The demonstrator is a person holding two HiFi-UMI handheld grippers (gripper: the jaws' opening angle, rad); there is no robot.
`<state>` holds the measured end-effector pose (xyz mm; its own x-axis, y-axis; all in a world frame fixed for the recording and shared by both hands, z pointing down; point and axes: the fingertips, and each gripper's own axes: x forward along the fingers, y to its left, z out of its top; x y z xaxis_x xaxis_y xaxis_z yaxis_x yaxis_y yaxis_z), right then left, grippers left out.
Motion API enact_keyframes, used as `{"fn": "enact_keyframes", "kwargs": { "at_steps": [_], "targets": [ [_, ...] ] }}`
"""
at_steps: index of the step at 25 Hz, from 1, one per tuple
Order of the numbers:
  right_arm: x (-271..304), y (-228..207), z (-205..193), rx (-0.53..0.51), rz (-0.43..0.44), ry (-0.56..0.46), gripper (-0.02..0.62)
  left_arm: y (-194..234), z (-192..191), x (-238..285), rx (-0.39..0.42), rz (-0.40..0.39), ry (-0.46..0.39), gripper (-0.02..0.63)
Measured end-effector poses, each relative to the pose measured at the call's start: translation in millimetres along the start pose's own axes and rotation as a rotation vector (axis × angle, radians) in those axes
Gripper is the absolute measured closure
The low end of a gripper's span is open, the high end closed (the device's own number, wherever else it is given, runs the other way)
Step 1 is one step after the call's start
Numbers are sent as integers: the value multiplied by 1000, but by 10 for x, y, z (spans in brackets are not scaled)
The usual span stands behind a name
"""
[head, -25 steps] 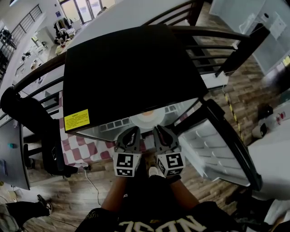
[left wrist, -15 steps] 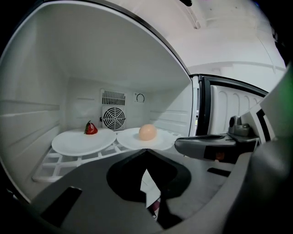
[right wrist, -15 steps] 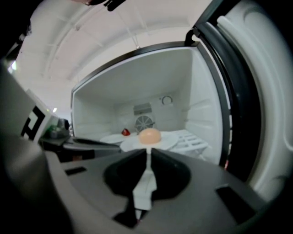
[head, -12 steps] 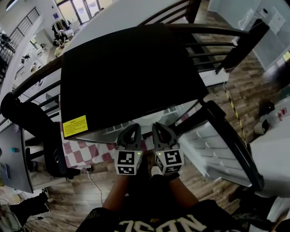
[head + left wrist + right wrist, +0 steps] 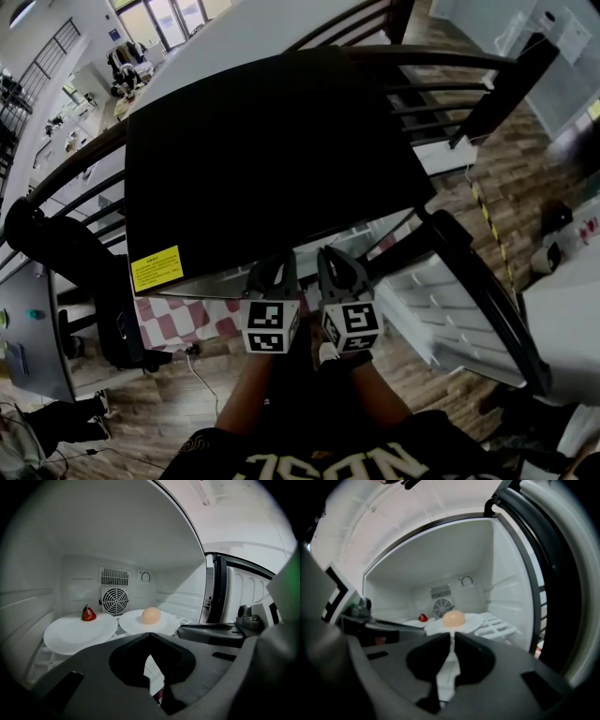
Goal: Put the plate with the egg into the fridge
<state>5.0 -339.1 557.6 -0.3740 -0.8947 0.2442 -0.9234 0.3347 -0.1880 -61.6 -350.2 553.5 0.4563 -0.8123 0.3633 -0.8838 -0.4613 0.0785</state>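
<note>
A: Where's the plate with the egg (image 5: 133, 624)? From here I only see the black top of the mini fridge (image 5: 272, 159).

B: Inside, on the wire shelf (image 5: 497, 625). It lies straight ahead of the right gripper (image 5: 452, 637), with its near rim just past the tips. From the left gripper (image 5: 149, 637) it's ahead and a little to the right.

A: Is either one holding it?

B: No. The left gripper's jaws are pressed together with nothing in them. The right one's stand a sliver apart, and only white shows through the slit. I can't tell whether its tips touch the rim.

A: Why go in with the jaws drawn in?

B: My guess is that a flat plate on a shelf is easier to nudge than to pinch, and narrow tips fit that small cabinet side by side.

A: And why that side?

B: Ahead and left of the left gripper a second plate (image 5: 70, 637) carries a strawberry (image 5: 88, 614), so that half is taken. The door (image 5: 450, 309) hangs wide open to the right of both grippers, which gives them room.

A: So it's done?

B: The plate looks well in, short of the fan grille (image 5: 115, 601). I'd say what's left is backing out.
</note>
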Motion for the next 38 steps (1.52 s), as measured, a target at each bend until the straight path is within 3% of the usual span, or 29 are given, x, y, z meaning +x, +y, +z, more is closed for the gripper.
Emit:
{"fn": "enact_keyframes", "kwargs": {
  "at_steps": [10,18,30,38],
  "targets": [
    [100,-82,20,-3,-23,38,557,-114,52,143,5,-18,33,584],
    [-31,-33,11,-25,-4,48,557,-83,-10,36,-30,18,5,584],
    [-1010,276,187,-56,120,-49,563,-434,-11,-1138,-95,109,-114,584],
    [-1633,416,164,-72,189,-80,572,-432,-131,-2014,-102,220,-209,584]
  ]
}}
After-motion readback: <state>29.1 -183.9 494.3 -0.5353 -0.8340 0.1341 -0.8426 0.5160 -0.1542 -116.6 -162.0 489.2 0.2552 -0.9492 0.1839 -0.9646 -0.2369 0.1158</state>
